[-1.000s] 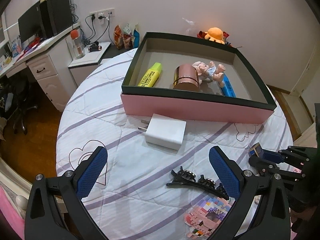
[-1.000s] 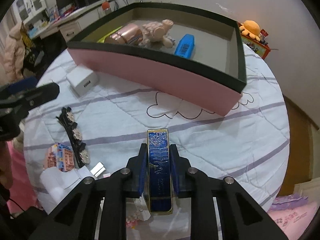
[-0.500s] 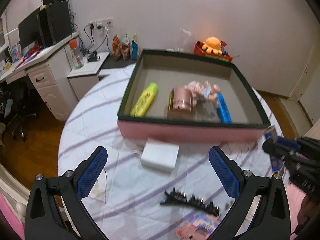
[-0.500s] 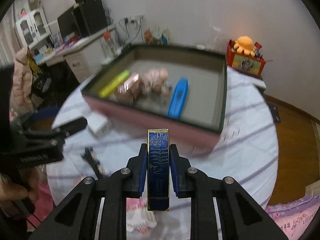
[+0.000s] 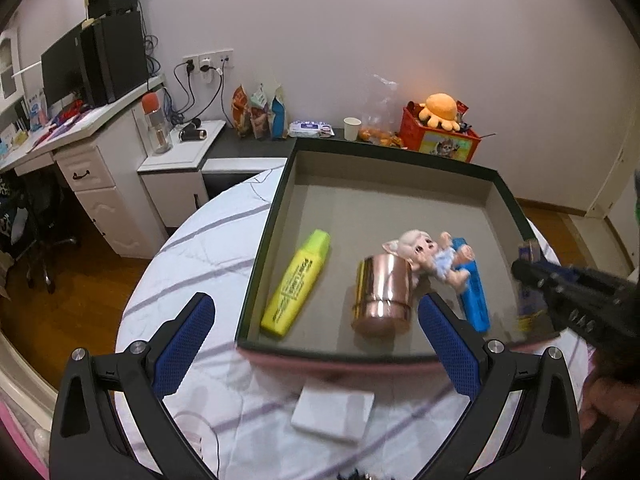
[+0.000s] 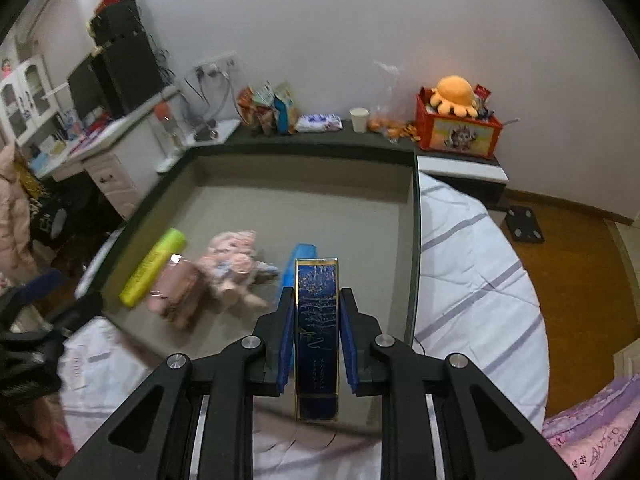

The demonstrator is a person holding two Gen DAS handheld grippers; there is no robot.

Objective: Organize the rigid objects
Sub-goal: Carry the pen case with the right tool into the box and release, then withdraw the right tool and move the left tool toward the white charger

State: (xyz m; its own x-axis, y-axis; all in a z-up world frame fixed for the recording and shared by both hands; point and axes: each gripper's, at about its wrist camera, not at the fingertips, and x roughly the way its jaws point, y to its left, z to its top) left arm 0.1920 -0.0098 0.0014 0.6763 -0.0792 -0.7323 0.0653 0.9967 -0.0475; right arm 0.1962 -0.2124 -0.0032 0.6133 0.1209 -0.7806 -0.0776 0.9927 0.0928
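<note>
Right gripper [image 6: 316, 344] w/ blue-padded black fingers is clamped on a slim dark-blue rectangular box w/ gold trim [image 6: 317, 332], held upright above the near-right part of the big shallow pink-sided box w/ dark green rim and grey floor [image 5: 276, 216]. In the left wrist view the same gripper [image 5: 532, 276] comes in over the pink box's right wall, slim box [image 5: 529, 280] partly blurred.

Left gripper [image 5: 316, 328] is spread wide, nothing between its fingers, hovering over the pink box's near-left corner.

Inside the pink box: yellow highlighter marker [image 5: 297, 283] lies along the left wall; shiny rose-gold metal cylinder [image 5: 383, 294] on its side near the centre-front; small pink-haired doll figure [image 5: 434, 258] rests against the cylinder's far end and across a blue plastic oblong case [image 5: 474, 294], which lies just right of the cylinder.

Outside the pink box, just in front of its near wall, a white square charger block [image 5: 333, 410] sits on the white quilted table cover w/ purple stripes [image 5: 192, 248]. Right wrist view is motion-blurred on the contents.
</note>
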